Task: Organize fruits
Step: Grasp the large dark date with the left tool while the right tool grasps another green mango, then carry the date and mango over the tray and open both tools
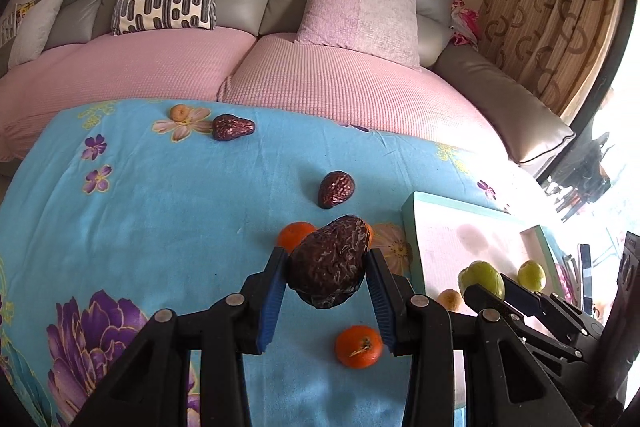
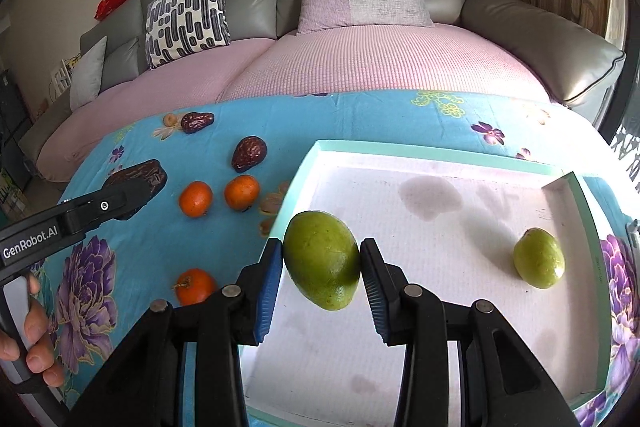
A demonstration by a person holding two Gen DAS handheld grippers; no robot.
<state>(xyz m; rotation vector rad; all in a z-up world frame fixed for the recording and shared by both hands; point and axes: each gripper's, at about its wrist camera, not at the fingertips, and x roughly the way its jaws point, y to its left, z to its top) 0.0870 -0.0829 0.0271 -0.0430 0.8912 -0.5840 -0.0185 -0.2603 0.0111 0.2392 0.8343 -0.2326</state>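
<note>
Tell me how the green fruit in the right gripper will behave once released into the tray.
The green fruit looks egg-shaped and smooth, so it will probably roll on the flat tray. The raised rim should stop it. The right hand-held gripper touches only its sides, so it may slip.

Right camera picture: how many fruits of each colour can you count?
Dark brown fruits: 3
Orange fruits: 3
Green fruits: 2
Small tan fruit: 1
Total: 9
</note>
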